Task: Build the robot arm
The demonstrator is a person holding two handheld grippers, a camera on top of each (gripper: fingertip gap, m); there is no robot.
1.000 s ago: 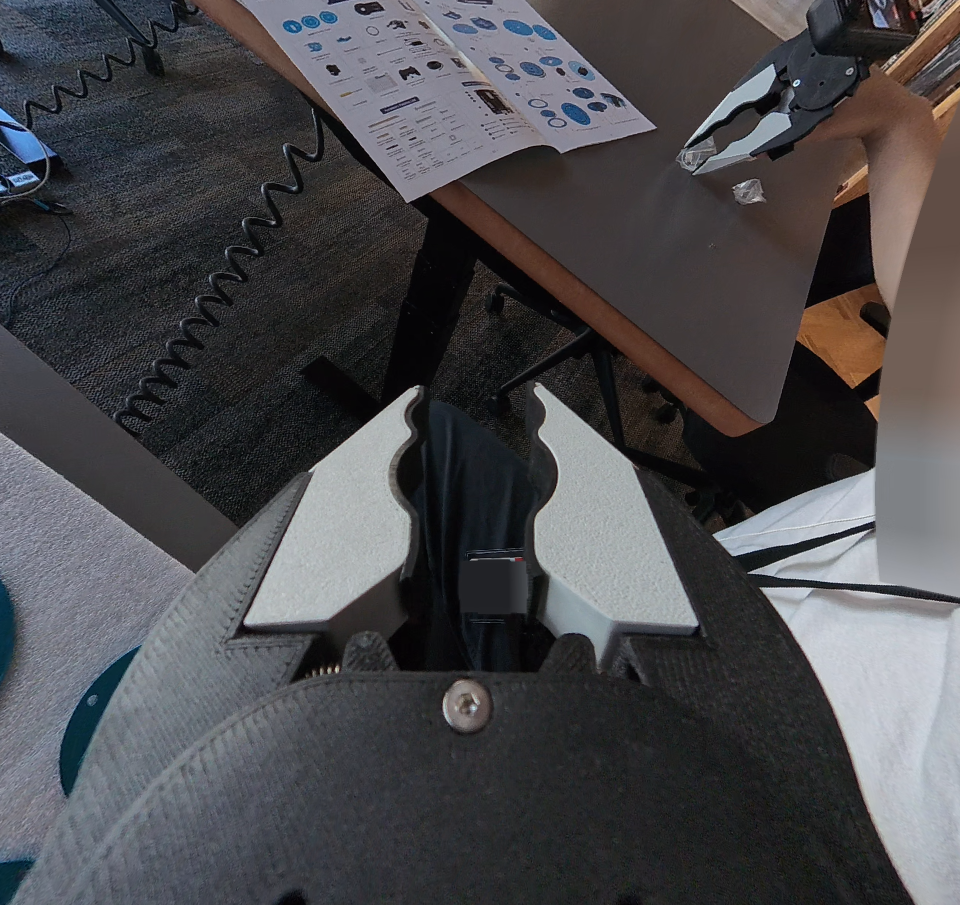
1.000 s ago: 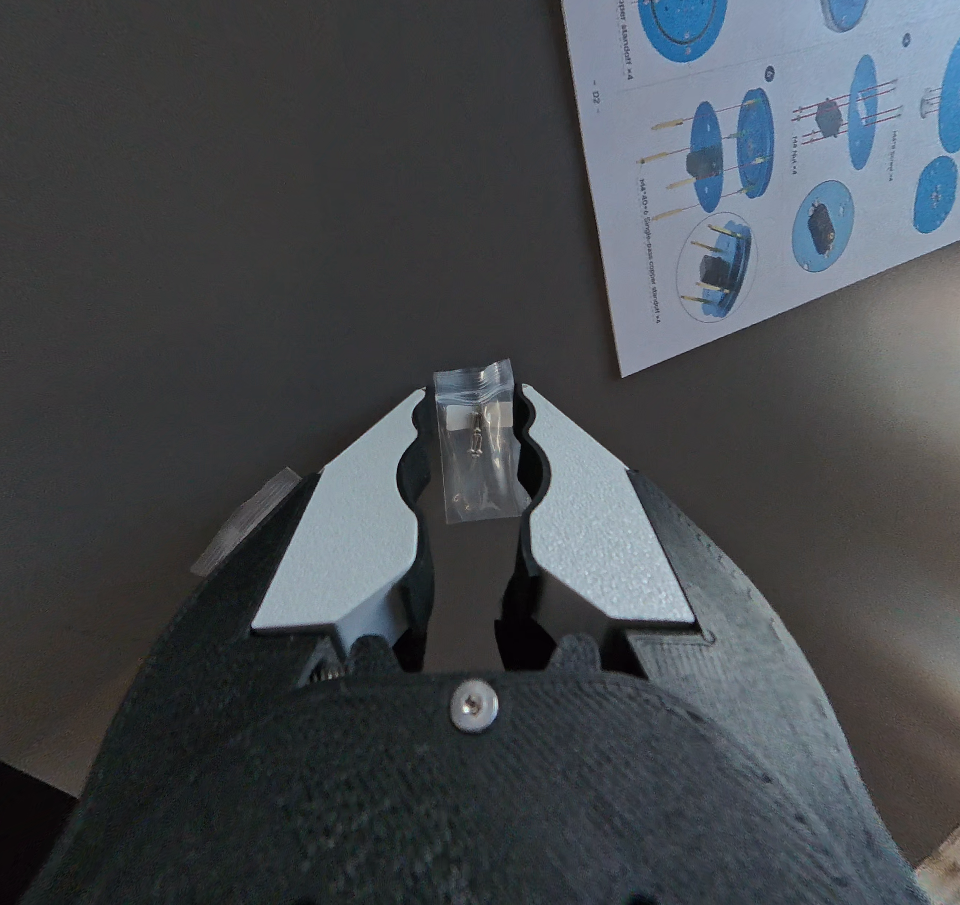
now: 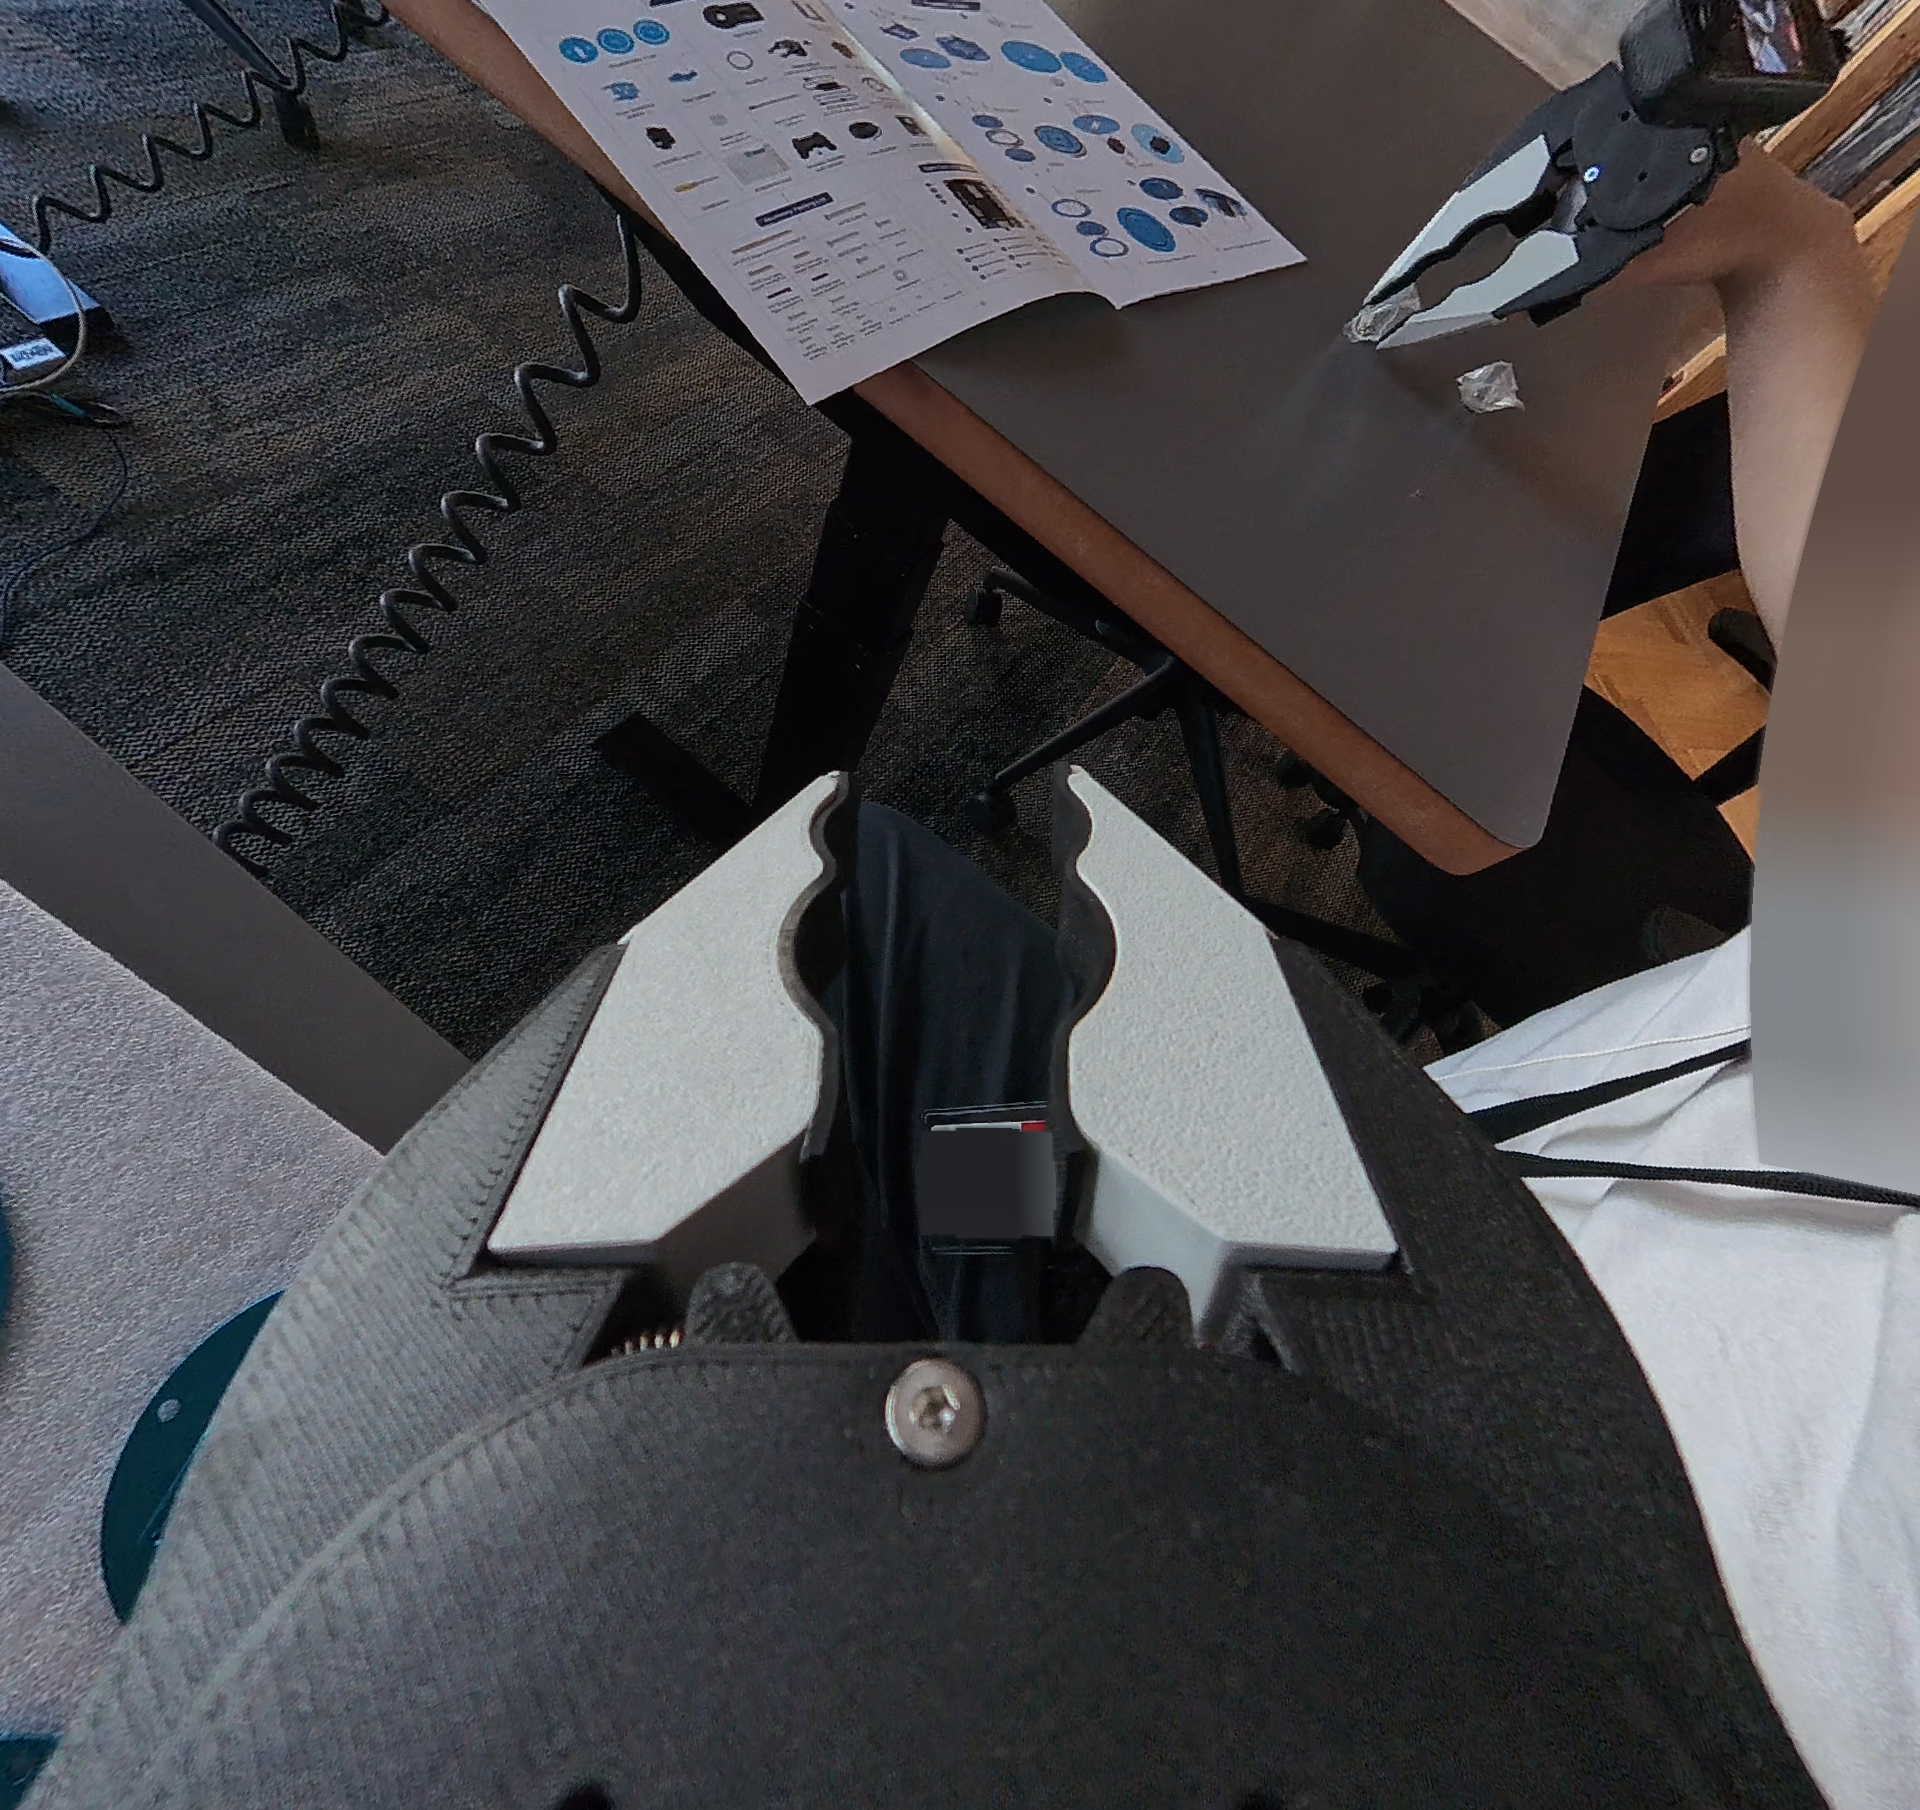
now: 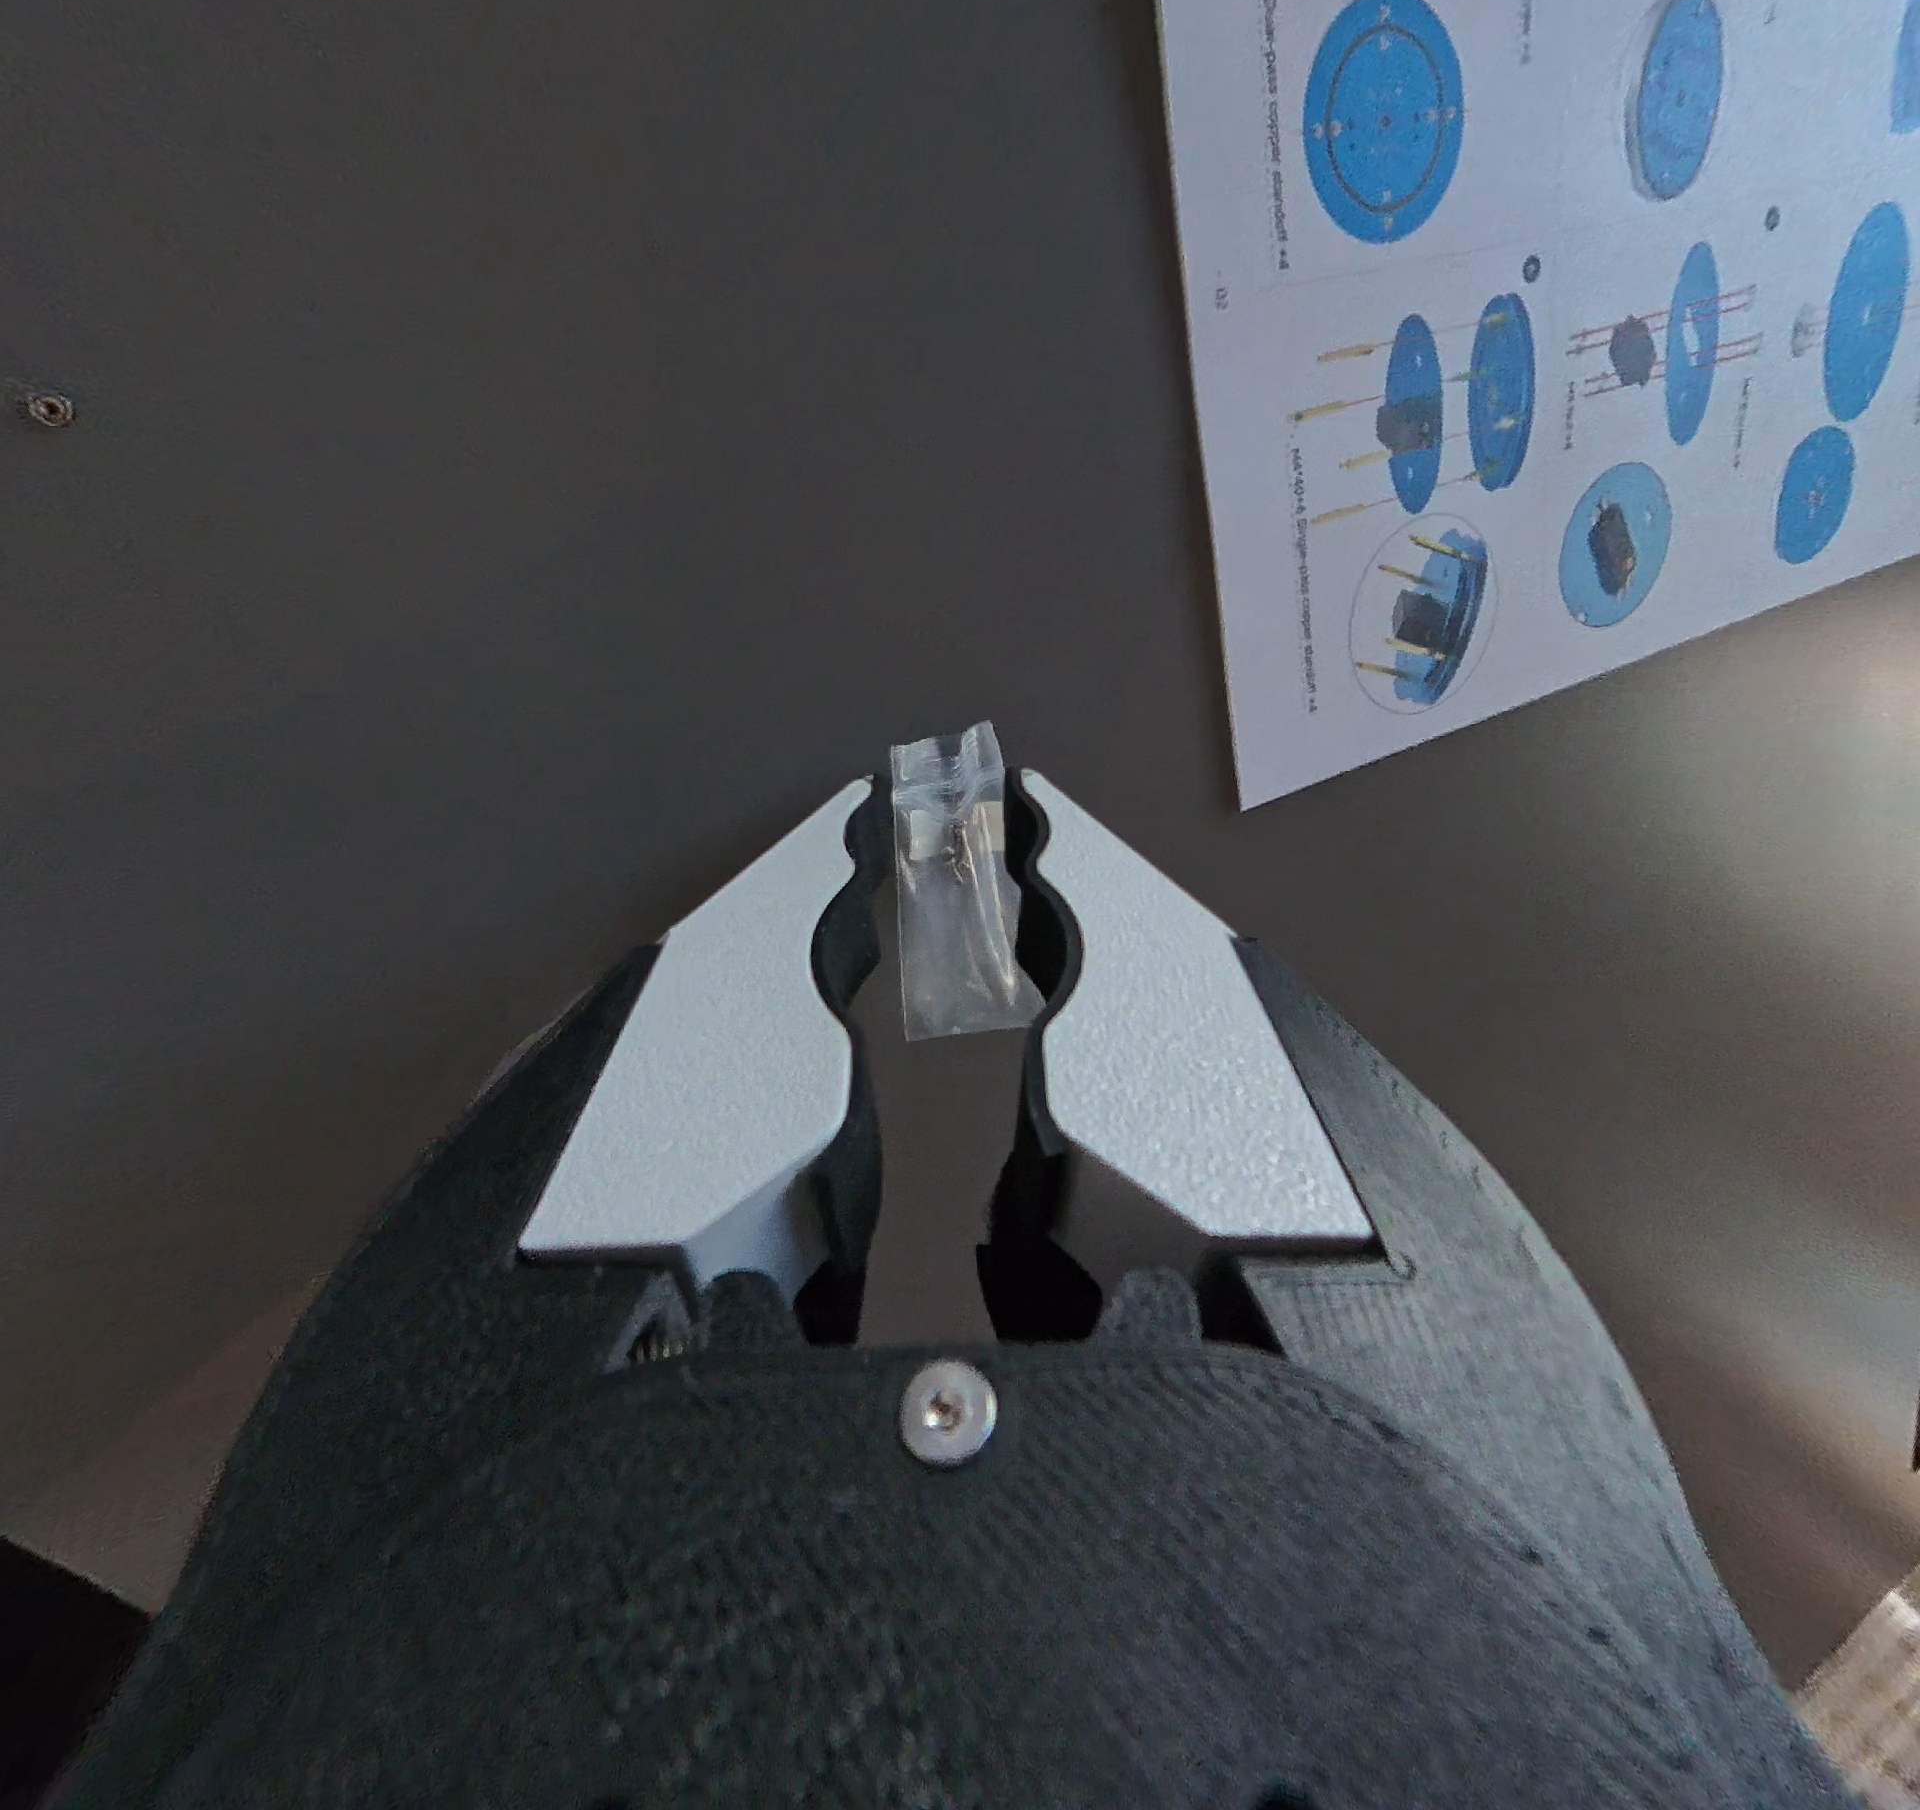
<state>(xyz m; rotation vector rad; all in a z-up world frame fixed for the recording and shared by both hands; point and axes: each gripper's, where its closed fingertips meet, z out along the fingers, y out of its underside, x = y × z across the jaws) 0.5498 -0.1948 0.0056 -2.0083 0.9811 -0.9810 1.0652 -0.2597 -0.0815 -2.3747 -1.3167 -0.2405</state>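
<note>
Right gripper (image 4: 945,792) pinches small clear bag (image 4: 961,893) lengthwise between its fingertips, seemingly just above dark table (image 4: 520,410); left gripper (image 3: 951,804) wide, empty, well apart.

The booklet (image 4: 1538,326) is running off the right wrist view's top and right edges. Tiny metal parts inside the clear bag (image 4: 956,887) are showing too small to identify. In the left wrist view, the crumpled scrap (image 3: 1491,387) is lying too small to tell, the teal disc (image 3: 156,1448) is hiding behind the left gripper (image 3: 951,794), and the coiled cable (image 3: 416,555) is leaving the frame at the top left.
</note>
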